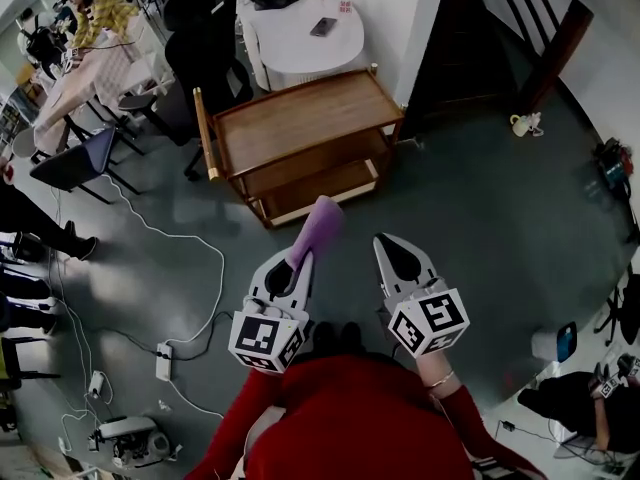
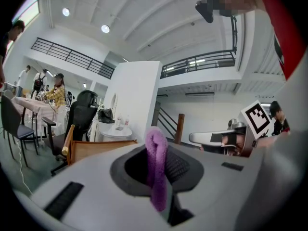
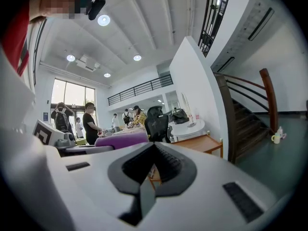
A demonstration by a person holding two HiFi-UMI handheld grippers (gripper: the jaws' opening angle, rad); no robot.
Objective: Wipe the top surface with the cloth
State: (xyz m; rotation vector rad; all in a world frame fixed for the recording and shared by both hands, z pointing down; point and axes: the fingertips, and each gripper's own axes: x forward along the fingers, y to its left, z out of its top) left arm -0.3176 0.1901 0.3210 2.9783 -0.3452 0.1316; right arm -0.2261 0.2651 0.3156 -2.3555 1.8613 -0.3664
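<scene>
Cloth clamped in left tongs, held short of wooden cart, ready for wiping; right tongs closed, empty

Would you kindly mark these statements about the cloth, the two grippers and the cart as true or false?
1. The left gripper is shut on the purple cloth. True.
2. The cloth lies on the wooden cart. False: it is held in the air, short of the cart.
3. The right gripper holds a second cloth. False: it is shut and empty.
4. The cart has lower shelves beneath its top. True.
</scene>
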